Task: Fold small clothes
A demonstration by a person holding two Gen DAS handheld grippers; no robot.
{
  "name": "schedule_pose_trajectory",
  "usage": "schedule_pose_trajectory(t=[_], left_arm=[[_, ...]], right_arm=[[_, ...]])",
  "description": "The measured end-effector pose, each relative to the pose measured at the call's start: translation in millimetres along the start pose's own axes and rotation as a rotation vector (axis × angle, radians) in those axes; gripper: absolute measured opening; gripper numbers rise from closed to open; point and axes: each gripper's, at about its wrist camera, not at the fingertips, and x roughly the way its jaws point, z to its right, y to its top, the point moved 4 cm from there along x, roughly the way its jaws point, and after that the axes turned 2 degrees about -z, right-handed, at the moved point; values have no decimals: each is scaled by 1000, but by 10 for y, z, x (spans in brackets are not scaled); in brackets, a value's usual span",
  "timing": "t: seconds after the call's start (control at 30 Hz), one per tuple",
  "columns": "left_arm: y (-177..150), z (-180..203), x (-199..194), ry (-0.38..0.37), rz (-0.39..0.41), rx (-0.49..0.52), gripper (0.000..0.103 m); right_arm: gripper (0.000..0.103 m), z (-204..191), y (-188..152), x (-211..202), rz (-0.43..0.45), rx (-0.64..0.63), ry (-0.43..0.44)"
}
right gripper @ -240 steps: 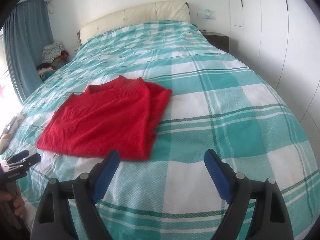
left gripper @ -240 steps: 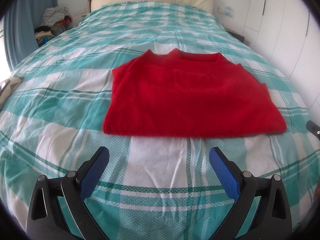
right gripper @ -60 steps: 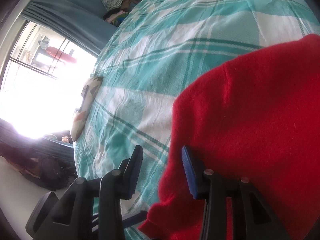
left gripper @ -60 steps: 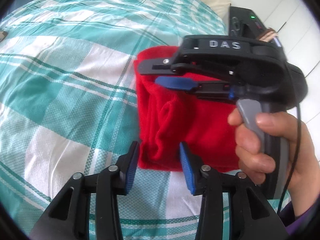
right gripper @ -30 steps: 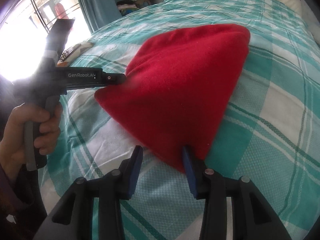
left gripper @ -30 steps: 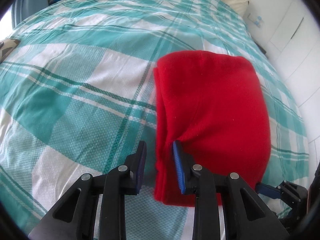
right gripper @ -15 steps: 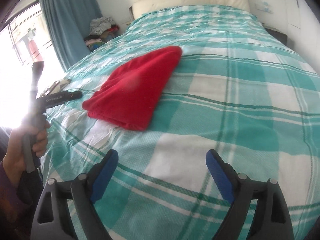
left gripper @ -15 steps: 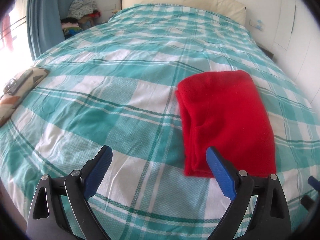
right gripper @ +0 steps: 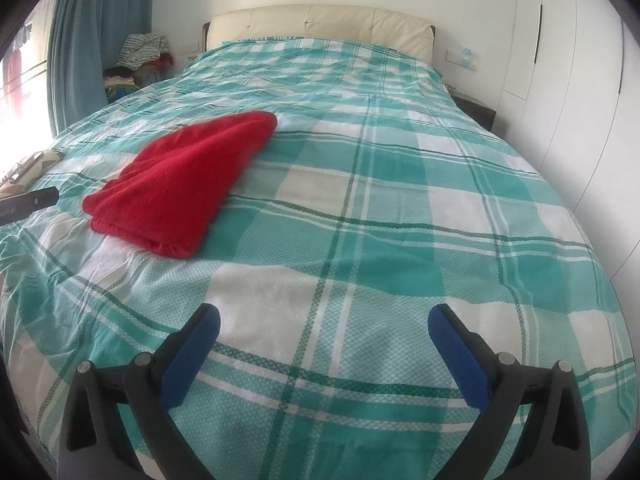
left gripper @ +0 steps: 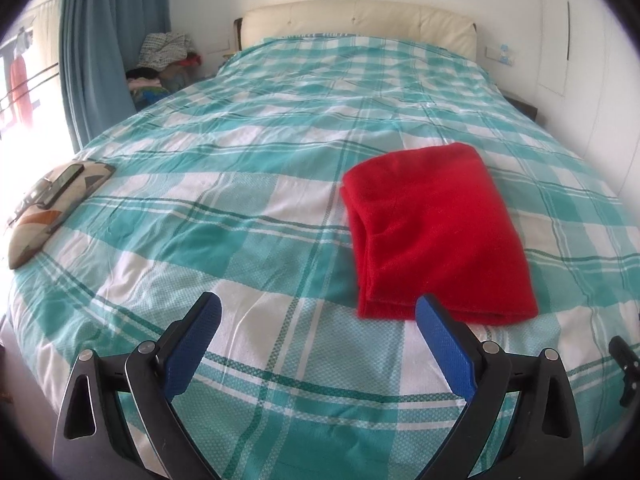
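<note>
A: Released since a second ago: red garment (left gripper: pixel 434 226) dropped from both tools, now folded on the bed (left gripper: pixel 248 184). Left tool (left gripper: pixel 318 318) and right tool (right gripper: pixel 323 324) opening wide, nothing between.

B: Fold judged complete. Readable writing: only blurred lettering on the left tool's body in the right view; illegible.

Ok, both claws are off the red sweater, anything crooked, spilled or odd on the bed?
Nothing stands out. The red sweater lies folded flat on the checked bedspread, its layered edges roughly aligned. Both the left claw and the right claw are opening and hold nothing.
</note>
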Motion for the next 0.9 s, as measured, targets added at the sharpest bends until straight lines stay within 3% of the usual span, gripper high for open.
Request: schedule_pose_trajectory(t=[0.1, 0.2, 0.37, 0.67, 0.8, 0.9], left_arm=[[23, 125, -139, 92, 100, 96, 99], [12, 276, -235, 163, 171, 205, 102], [-39, 385, -159, 130, 133, 250, 102], [-59, 363, -85, 120, 93, 214, 102], [-62, 338, -20, 89, 55, 199, 102], [49, 200, 110, -41, -30, 116, 102]], right_arm=[[103, 29, 29, -60, 31, 7, -21], [103, 37, 65, -133, 69, -27, -97], [103, 159, 71, -108, 45, -16, -188], [103, 372, 53, -54, 1, -62, -375], [103, 362, 70, -87, 15, -63, -341], [103, 297, 121, -173, 70, -20, -174]])
